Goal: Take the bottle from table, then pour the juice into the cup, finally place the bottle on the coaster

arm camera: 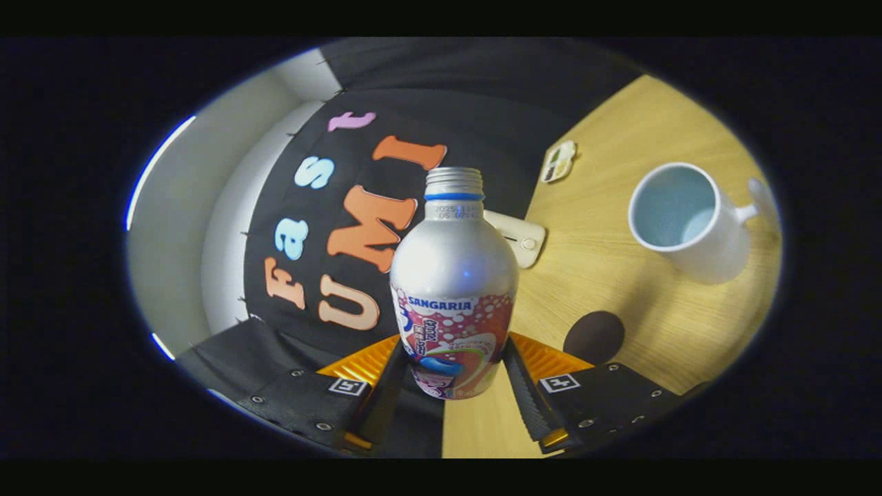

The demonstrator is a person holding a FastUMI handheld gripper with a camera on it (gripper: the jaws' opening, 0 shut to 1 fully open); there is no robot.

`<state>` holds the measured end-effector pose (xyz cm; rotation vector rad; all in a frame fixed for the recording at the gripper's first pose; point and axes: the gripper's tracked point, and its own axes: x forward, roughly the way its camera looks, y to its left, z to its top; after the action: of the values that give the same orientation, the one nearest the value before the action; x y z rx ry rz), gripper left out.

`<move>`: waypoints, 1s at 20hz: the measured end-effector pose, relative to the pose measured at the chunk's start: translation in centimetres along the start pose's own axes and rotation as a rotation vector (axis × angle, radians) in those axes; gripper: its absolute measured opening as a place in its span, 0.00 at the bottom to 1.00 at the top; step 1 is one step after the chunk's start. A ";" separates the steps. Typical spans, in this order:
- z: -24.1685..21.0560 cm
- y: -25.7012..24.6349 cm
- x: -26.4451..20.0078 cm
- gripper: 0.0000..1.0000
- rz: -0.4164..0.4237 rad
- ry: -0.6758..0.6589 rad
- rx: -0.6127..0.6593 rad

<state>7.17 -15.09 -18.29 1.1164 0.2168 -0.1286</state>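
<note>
Aluminium juice bottle point(453, 289), uncapped, clamped between both fingers of the gripper point(455, 393); its base is hidden. White cup point(689, 220) at right of frame, dark round coaster point(594, 337) below it.

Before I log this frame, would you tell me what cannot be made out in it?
- Bottle: its base is hidden between the jaws of the gripper, and the liquid inside behind its opaque wall.
- Cup: too washed out to tell whether it holds anything.
- Coaster: the near edge is cut off by the gripper body.
- Two small items beyond the bottle: too small to identify, one partly behind it.
</note>
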 end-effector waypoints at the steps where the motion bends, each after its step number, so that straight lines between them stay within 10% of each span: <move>1: 0.0 0.1 0.1 0.75 -0.003 -0.008 -0.079; 20: -1.0 -3.5 3.7 0.76 -0.213 0.023 -1.121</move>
<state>9.89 -15.67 -22.69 -0.0230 0.3647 -0.1529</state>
